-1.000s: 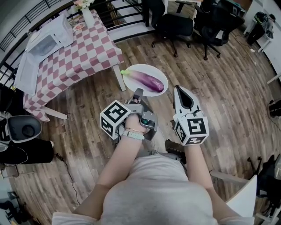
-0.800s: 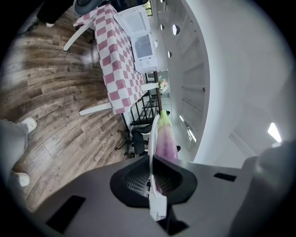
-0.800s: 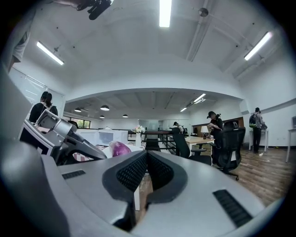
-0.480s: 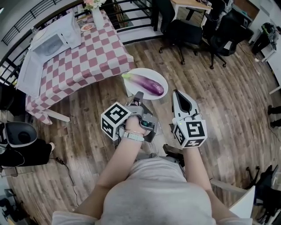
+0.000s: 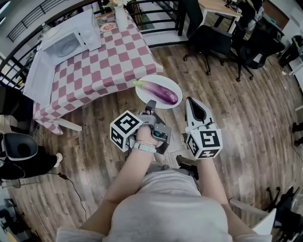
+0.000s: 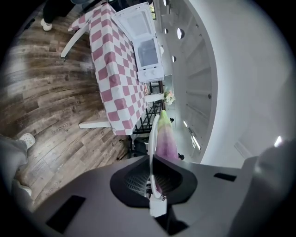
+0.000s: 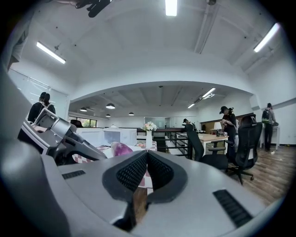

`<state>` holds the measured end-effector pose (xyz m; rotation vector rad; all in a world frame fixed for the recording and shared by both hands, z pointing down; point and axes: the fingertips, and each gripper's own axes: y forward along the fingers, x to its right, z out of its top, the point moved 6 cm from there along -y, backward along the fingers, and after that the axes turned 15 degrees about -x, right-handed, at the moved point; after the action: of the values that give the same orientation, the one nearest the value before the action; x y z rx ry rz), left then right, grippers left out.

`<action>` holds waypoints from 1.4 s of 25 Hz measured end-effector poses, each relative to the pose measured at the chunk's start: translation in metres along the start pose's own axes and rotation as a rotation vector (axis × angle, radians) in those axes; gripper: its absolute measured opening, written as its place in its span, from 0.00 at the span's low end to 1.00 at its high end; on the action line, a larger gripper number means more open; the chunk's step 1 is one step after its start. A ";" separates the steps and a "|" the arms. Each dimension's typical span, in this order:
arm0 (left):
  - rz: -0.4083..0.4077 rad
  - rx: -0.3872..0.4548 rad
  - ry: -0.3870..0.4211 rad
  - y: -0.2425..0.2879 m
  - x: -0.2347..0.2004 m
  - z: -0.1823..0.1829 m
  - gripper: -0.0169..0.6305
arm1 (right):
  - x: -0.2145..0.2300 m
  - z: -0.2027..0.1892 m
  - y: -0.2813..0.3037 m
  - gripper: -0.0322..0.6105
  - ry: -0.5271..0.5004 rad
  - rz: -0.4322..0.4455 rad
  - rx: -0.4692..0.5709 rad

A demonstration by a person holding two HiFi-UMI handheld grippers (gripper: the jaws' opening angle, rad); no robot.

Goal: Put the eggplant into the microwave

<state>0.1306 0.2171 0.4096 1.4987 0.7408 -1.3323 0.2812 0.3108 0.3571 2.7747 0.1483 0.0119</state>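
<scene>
Head view showed the left gripper [image 5: 151, 102] clamped on the near edge of a white plate [image 5: 165, 80] carrying the eggplant [image 5: 162, 91]; the right gripper [image 5: 190, 100] was closed, empty.

There was one eggplant [image 5: 162, 91], one white plate [image 5: 163, 80], one microwave [image 5: 71, 40], one checkered table [image 5: 113, 61], one vase [image 5: 121, 10], one small dish [image 5: 108, 27], and two grippers: left gripper [image 5: 151, 103] and right gripper [image 5: 190, 100].

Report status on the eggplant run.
Left gripper shut on plate, eggplant riding on it. Right gripper shut, empty. Microwave on checked table, door open; nothing blocking.
</scene>
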 end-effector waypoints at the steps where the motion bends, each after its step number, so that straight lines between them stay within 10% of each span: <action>1: 0.001 0.006 -0.004 -0.002 -0.002 0.009 0.05 | -0.006 0.001 0.007 0.09 0.000 0.005 -0.002; 35: -0.022 0.443 -0.145 -0.090 -0.020 0.245 0.06 | -0.183 0.081 0.230 0.09 -0.186 0.448 -0.028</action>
<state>-0.0476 0.0260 0.4204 1.7128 0.3826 -1.6790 0.1245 0.0495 0.3653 2.7024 -0.5157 -0.1279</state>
